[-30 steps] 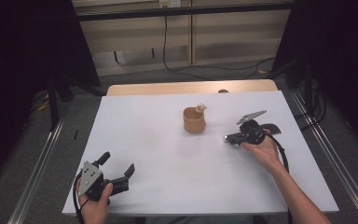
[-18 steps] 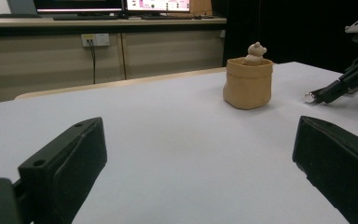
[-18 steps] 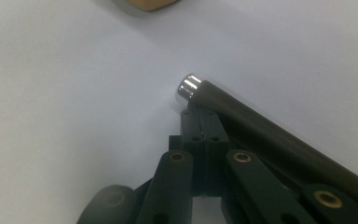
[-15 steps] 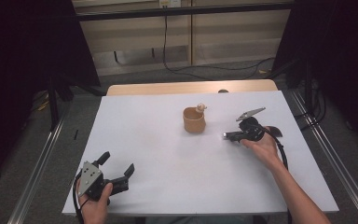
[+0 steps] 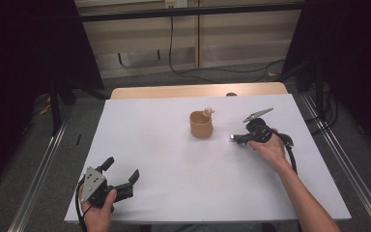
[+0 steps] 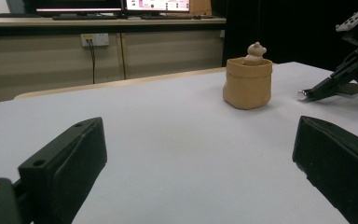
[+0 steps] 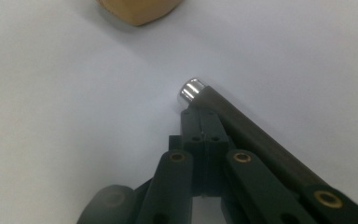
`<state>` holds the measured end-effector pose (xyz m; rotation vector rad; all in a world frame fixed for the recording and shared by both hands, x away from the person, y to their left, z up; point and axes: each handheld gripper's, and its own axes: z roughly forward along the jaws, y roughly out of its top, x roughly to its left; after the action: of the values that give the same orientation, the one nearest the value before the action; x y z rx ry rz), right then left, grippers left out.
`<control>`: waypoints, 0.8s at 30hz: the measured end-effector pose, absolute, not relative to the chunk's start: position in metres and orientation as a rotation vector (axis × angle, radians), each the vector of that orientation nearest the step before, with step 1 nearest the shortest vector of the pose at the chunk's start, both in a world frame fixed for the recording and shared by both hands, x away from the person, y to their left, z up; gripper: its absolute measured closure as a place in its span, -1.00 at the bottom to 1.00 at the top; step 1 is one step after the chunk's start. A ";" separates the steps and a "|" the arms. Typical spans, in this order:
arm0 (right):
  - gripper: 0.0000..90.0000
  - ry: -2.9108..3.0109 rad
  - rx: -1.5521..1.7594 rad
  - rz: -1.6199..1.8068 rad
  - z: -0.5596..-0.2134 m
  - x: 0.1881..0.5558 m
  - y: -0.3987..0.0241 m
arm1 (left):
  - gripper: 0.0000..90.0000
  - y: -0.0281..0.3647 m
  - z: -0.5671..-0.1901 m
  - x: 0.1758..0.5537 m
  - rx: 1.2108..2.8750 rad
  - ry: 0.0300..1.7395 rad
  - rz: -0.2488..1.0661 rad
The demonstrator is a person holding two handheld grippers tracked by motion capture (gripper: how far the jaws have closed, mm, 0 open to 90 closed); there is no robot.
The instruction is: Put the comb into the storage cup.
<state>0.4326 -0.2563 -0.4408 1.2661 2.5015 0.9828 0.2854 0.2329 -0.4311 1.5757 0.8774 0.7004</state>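
Near edge of the white table point(image 5: 174, 159): left gripper point(image 5: 121, 176) rests low on the surface in the person's left hand point(image 5: 96, 212), its black jaws spread wide with nothing between them.

Farther out, at the right: right gripper point(image 5: 236, 138) held in the right hand point(image 5: 270, 150), jaws pressed together, tips just above the tabletop. A dark rod with a shiny silver cap point(image 7: 192, 89) lies alongside the jaws (whether it is gripped or part of the tool, cannot tell).

Beyond, mid-table: small tan soft-sided pot point(image 5: 201, 124), upright, a little tan bear figure point(image 5: 208, 111) peeking over its rim. It stands near the right gripper's tips, not touching.
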 end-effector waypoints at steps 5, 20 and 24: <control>1.00 2.496 1.268 0.990 -0.438 0.437 -0.256 | -0.93 0.232 -0.431 0.286 1.571 0.883 0.698; 1.00 2.489 1.296 0.984 -0.434 0.447 -0.256 | -0.93 0.233 -0.431 0.285 1.574 0.878 0.700; 1.00 2.491 1.305 0.973 -0.434 0.449 -0.257 | -0.93 0.233 -0.431 0.285 1.572 0.878 0.700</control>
<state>0.4485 -0.2567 -0.4343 1.3049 2.4907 0.9730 0.2850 0.2329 -0.4305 1.5723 0.8784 0.7001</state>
